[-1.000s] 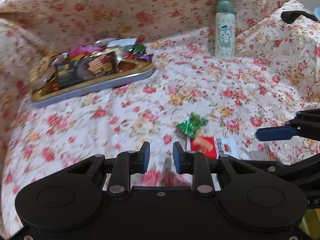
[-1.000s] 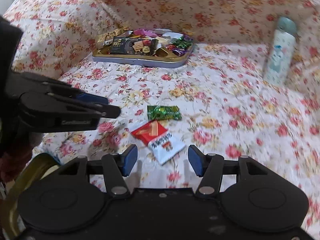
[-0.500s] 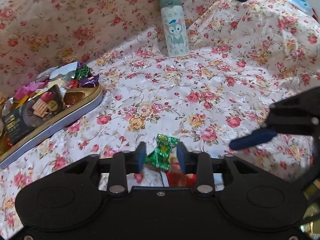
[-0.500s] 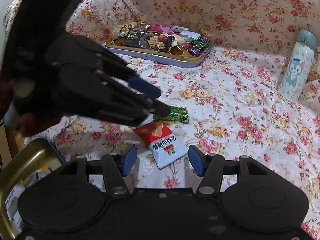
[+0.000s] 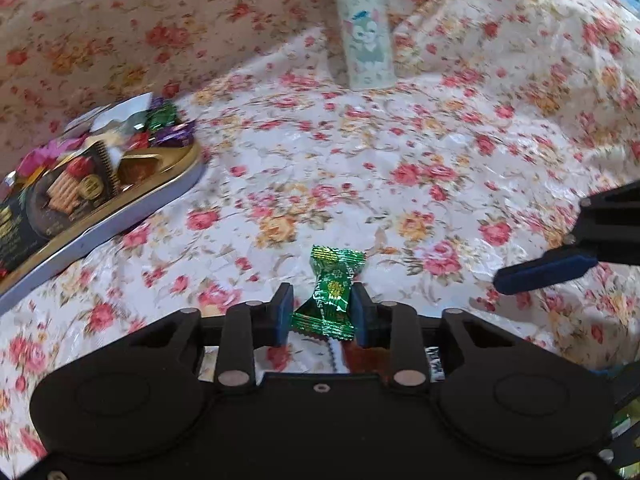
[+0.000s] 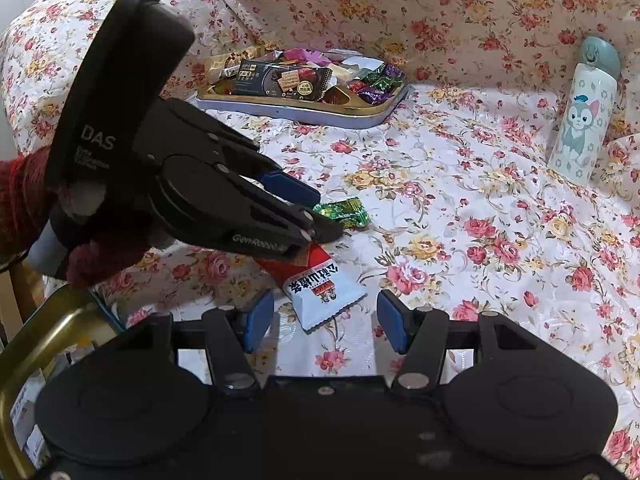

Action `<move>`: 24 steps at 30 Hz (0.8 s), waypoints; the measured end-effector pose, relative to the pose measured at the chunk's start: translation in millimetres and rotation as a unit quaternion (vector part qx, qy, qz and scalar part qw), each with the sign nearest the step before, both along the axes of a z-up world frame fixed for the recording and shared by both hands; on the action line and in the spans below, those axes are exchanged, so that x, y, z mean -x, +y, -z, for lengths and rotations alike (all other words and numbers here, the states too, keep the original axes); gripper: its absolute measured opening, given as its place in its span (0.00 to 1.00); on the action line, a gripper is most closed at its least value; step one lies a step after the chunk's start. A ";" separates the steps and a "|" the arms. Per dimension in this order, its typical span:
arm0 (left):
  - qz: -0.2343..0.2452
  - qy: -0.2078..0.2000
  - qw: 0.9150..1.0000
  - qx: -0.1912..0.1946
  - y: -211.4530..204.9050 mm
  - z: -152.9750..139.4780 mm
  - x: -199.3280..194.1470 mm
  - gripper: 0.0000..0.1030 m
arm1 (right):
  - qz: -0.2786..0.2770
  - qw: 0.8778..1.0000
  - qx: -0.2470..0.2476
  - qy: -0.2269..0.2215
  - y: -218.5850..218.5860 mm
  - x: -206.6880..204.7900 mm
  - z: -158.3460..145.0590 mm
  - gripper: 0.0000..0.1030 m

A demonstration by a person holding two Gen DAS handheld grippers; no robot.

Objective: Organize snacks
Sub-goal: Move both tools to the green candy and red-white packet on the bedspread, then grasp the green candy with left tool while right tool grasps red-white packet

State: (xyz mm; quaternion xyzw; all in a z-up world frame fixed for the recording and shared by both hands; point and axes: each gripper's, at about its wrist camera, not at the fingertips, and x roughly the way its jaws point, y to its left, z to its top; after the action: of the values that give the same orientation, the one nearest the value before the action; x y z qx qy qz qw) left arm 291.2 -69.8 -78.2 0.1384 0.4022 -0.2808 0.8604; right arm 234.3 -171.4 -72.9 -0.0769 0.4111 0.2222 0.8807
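Note:
A green foil candy (image 5: 332,292) lies on the flowered cloth between the pads of my left gripper (image 5: 320,314); the pads stand close on both sides of it, still open. It also shows in the right wrist view (image 6: 346,212), under the left gripper's fingers (image 6: 296,190). A red and white snack packet (image 6: 320,284) lies just ahead of my open, empty right gripper (image 6: 326,318). A gold tin tray (image 6: 352,118) full of wrapped snacks sits at the back left; it also shows in the left wrist view (image 5: 176,182).
A white bottle with a cartoon cat (image 6: 582,108) stands upright at the back right, also in the left wrist view (image 5: 366,36). The flowered cloth rises as a wall behind. A brass-coloured chair frame (image 6: 44,340) is at the lower left.
My left gripper has swung right from the tray side and come down over the green candy, its pads now on either side of it. The right gripper has barely moved.

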 end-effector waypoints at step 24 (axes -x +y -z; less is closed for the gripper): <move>-0.152 0.023 0.988 -0.011 45.0 1.0 -21.3 0.41 | -0.068 0.997 0.045 -0.015 28.6 -27.7 18.4 0.58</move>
State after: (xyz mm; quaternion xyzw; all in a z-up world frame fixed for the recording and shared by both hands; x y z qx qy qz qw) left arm 312.5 -24.8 -79.2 0.0790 0.4411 -0.1456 0.8820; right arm 261.9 -142.8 -91.3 -0.1475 0.4012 0.2622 0.8652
